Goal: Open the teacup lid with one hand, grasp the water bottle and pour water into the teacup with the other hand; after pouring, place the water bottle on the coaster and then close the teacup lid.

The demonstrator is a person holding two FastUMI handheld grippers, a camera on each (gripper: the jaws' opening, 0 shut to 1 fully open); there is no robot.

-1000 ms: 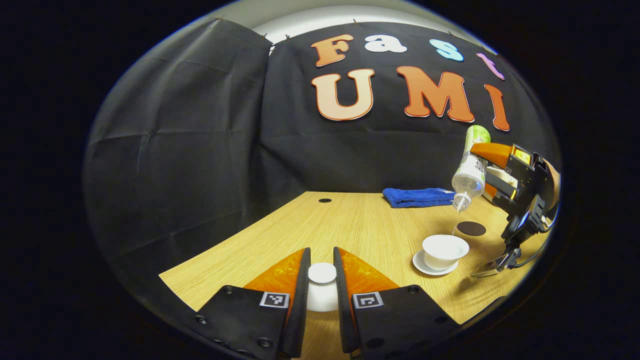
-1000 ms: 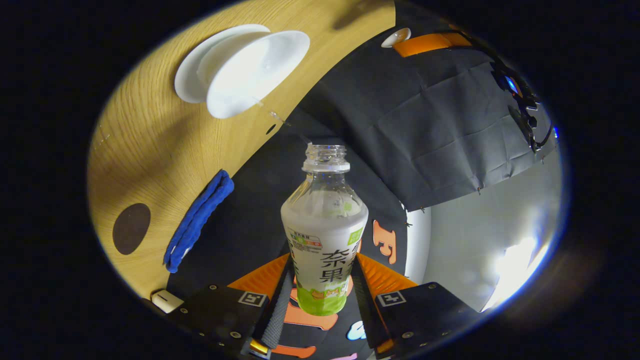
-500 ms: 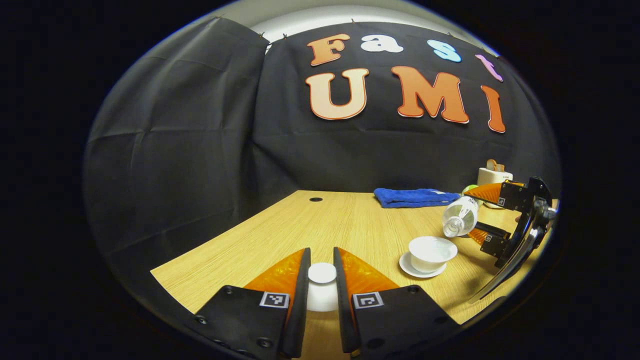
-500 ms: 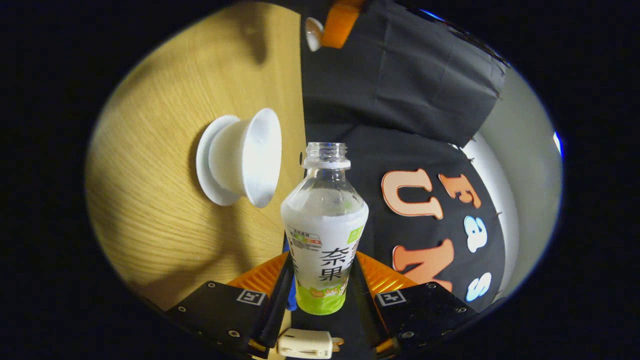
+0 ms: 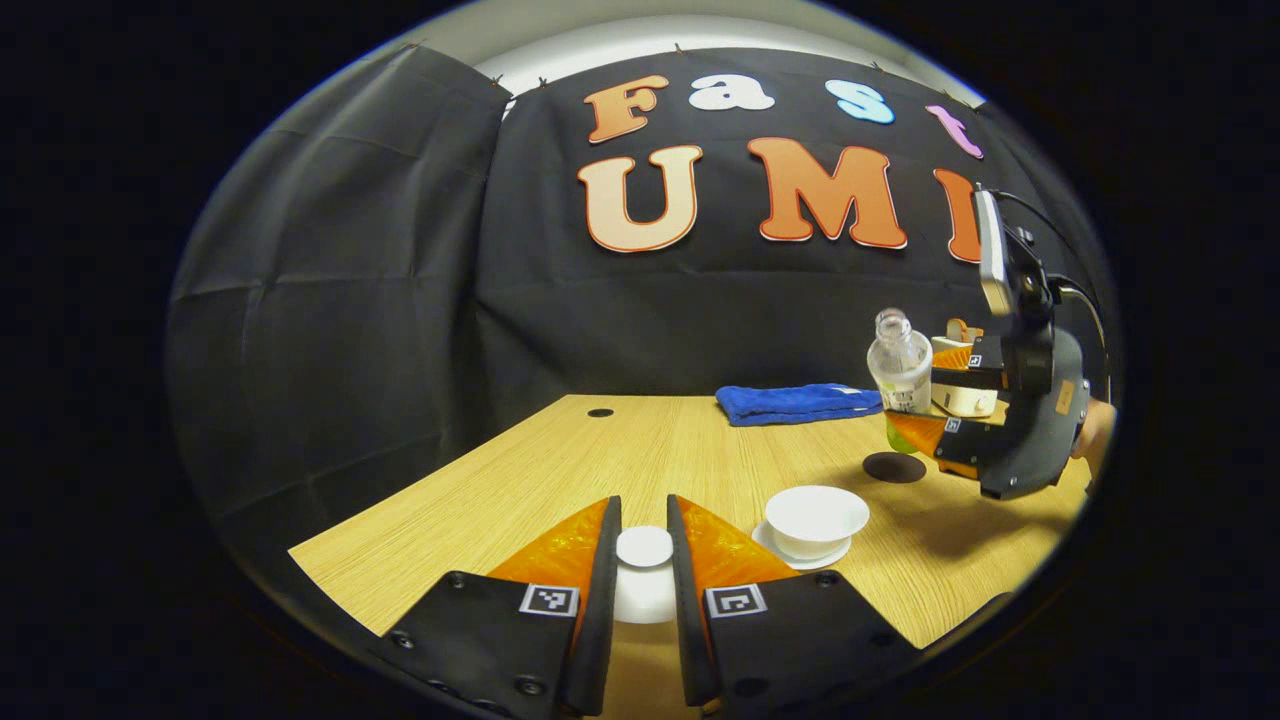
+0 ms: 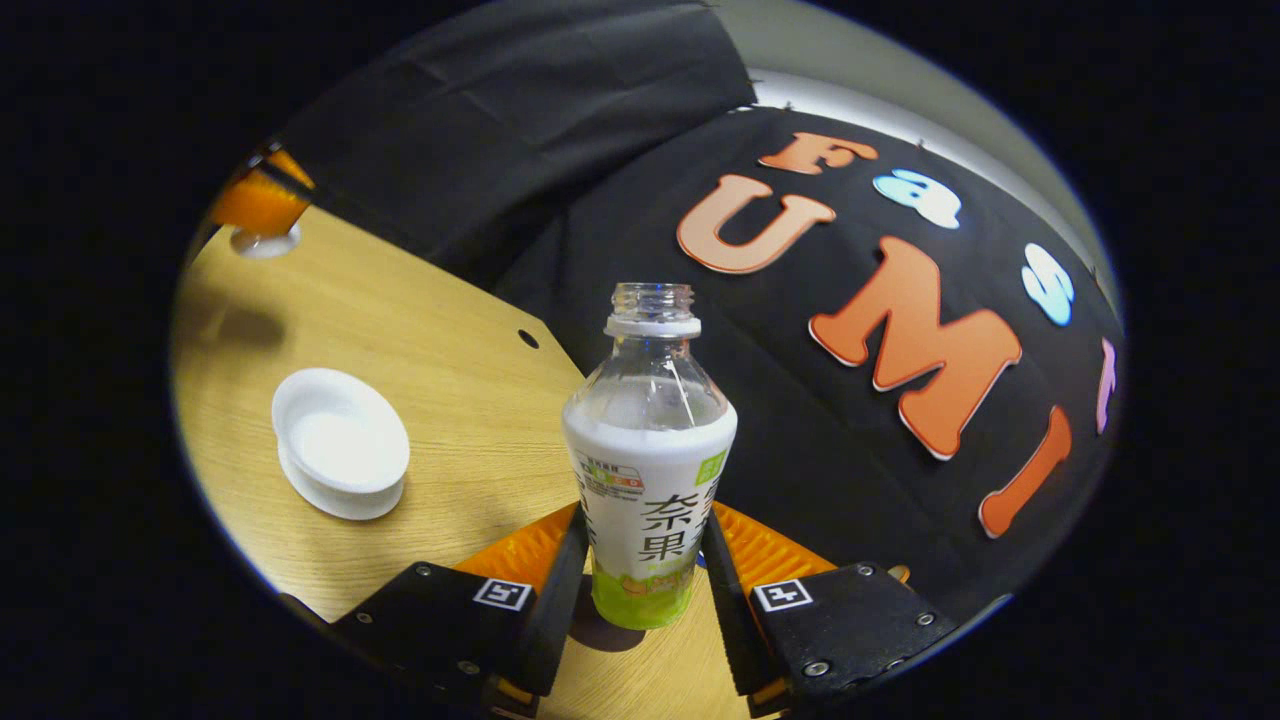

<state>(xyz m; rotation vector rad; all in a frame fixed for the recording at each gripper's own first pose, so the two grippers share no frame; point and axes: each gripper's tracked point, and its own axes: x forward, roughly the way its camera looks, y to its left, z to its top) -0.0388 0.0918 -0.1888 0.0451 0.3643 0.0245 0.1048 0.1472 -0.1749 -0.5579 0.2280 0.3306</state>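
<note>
My left gripper (image 5: 643,507) is shut on the white teacup lid (image 5: 644,560), held low over the table's near side. To its right, the open white teacup (image 5: 815,512) stands on its saucer. Beyond the cup lies the dark round coaster (image 5: 893,467). My right gripper (image 6: 647,522) is shut on the uncapped water bottle (image 6: 650,470), which stands upright. In the left gripper view the bottle (image 5: 900,372) sits just over the coaster in the right gripper (image 5: 925,397); I cannot tell if they touch. The teacup (image 6: 340,440) lies left of the bottle.
A folded blue towel (image 5: 797,403) lies at the back of the wooden table (image 5: 560,470). A small white object (image 5: 962,398) stands behind the bottle. A round hole (image 5: 600,412) is in the table's far corner. Black cloth walls close the back and left.
The bottle swung from tipped over the teacup to upright and moved away from the cup to above the coaster. My left gripper kept hold of the lid, nearly still.
</note>
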